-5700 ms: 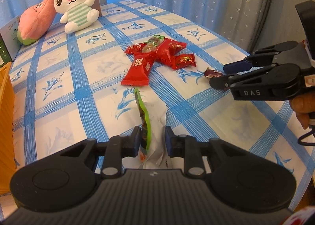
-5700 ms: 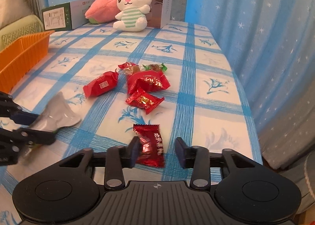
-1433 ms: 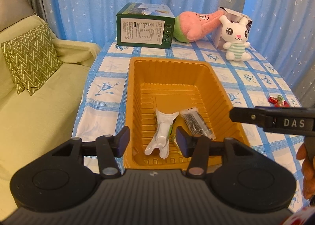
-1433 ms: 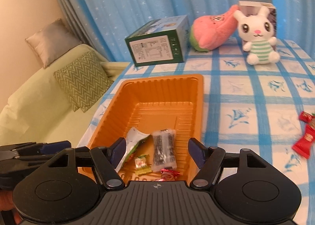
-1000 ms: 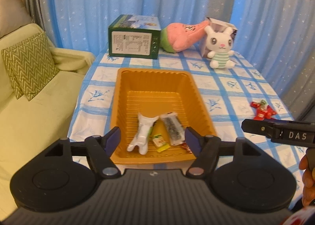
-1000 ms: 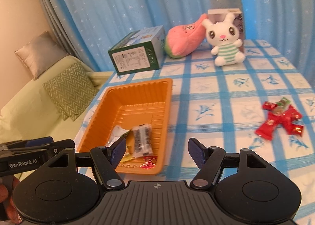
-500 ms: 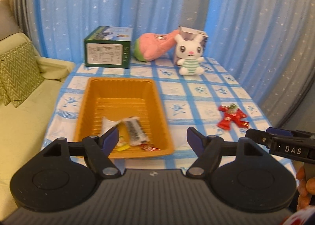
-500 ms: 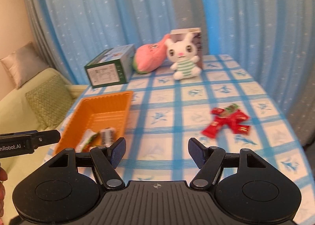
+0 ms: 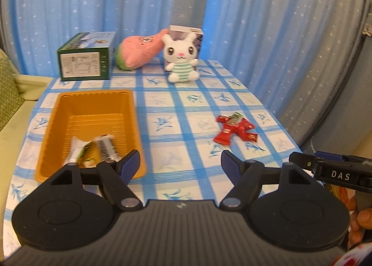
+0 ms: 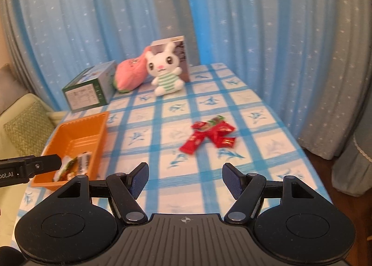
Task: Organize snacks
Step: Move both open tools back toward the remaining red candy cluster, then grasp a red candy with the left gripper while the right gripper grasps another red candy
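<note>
While both grippers have pulled back since half a second ago, the orange tray (image 9: 58, 112) looks smaller and farther. The left gripper (image 9: 180, 163) and right gripper (image 10: 183, 178) hover with jaws released, holding nothing. Red snacks (image 10: 209, 137) lie clustered on the tabletop (image 9: 176, 140), well ahead of both; other snacks (image 9: 93, 149) sit in the tray.

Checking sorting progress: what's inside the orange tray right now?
The orange tray holds a white-and-green packet, a dark wrapped bar and a small yellow candy at its near end. The left gripper covers the near corner.
</note>
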`<state>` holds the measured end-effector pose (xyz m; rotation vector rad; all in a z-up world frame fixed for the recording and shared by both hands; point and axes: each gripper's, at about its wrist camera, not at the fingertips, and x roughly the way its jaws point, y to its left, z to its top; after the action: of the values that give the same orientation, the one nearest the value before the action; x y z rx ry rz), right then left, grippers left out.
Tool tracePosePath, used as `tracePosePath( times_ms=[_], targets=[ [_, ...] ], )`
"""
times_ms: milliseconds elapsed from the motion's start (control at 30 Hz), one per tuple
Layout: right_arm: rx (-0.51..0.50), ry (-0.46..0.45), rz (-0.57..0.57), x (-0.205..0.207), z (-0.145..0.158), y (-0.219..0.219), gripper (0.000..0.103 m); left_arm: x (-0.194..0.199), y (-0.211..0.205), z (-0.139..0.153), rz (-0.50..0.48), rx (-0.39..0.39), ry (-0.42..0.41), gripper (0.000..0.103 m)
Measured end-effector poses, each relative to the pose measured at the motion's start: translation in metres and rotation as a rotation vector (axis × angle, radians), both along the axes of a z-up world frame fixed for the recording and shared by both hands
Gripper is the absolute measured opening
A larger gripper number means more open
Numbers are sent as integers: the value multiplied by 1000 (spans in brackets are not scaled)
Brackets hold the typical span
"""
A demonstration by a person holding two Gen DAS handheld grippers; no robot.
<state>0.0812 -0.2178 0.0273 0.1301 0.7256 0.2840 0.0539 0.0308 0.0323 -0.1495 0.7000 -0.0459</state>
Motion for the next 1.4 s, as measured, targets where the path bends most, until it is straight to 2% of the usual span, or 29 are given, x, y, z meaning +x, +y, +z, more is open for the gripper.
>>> tracePosePath(
  times_ms=[267,733,1000,1300,1400],
  targets=[
    [-16,4,-55,1,-2,-29,70,8,-28,-2,-60,5,0,75],
    [-53,16,-46,29,-17,-59,70,43,-59,-21,-131,22,30,75],
    [-81,37,16,70,-48,-73,70,88,-76,-53,-182,13,61,74],
    [-103,55,103,128,-92,-77,70,152,-93,-98,-209,36,97,64],
    [-108,56,129,145,-104,-75,70,173,-97,-114,-216,38,107,58]
  ],
)
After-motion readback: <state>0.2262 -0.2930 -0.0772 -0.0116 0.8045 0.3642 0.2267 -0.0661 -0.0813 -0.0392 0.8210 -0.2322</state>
